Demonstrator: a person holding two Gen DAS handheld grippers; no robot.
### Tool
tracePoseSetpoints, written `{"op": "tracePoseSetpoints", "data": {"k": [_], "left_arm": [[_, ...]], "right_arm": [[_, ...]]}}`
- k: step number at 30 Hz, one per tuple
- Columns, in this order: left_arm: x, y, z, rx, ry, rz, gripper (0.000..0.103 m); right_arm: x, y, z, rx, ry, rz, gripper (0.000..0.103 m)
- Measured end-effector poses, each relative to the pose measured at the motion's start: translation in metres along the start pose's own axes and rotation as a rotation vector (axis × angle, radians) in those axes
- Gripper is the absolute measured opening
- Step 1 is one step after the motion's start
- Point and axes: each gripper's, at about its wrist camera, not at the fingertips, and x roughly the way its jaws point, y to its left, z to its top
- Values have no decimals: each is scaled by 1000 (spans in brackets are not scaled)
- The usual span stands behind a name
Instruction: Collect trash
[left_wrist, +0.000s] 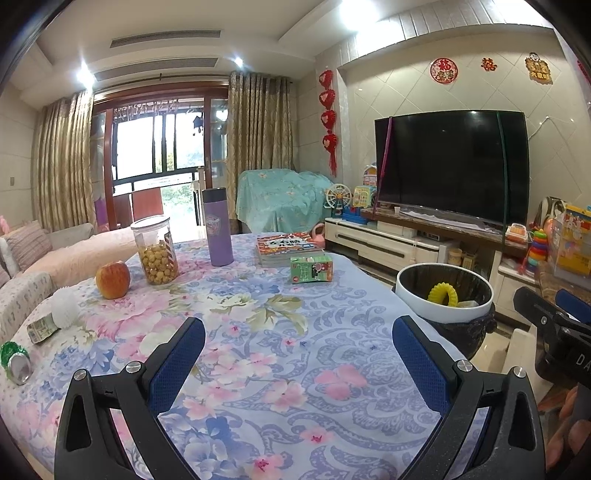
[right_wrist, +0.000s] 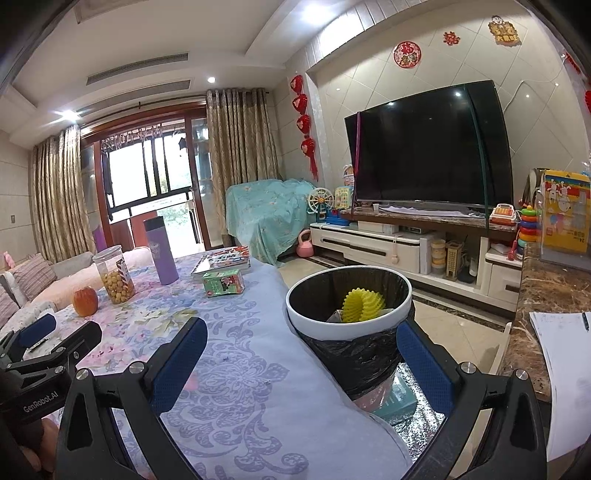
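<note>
The white-rimmed round trash bin lined with a black plastic bag (right_wrist: 349, 321) stands on the floor just beside the right edge of the tabletop covered in a floral blue-and-pink cloth (left_wrist: 258, 332). Inside the bin lies a yellow foam fruit net (right_wrist: 362, 304), with some pale paper scraps beside it.

The left gripper (left_wrist: 298, 347) hangs over the near part of the tabletop, to the left of the bin, its blue-padded fingers spread wide with nothing between them. The right gripper (right_wrist: 301, 350) sits nearer the bin, fingers likewise apart and empty; the bin shows between them.

Far left of the bin, at the cloth's left edge, lie a crushed green metal can (left_wrist: 14, 363), a crumpled green-printed paper carton (left_wrist: 42, 330) and a white foam fruit net (left_wrist: 65, 308). Behind these stand a red apple (left_wrist: 113, 279), a clear plastic jar of yellow snack balls (left_wrist: 155, 251) and a purple insulated flask (left_wrist: 218, 227). A green drink carton (left_wrist: 311, 269) lies in front of a stack of colourful books (left_wrist: 288, 247), to the bin's left.
</note>
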Motion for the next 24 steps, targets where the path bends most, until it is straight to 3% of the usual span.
{"op": "tracePoseSetpoints", "data": {"k": [24], "left_arm": [[2, 1, -3, 4, 6, -7, 102]], "right_arm": [[-1, 3, -1, 2, 2, 6, 103]]}}
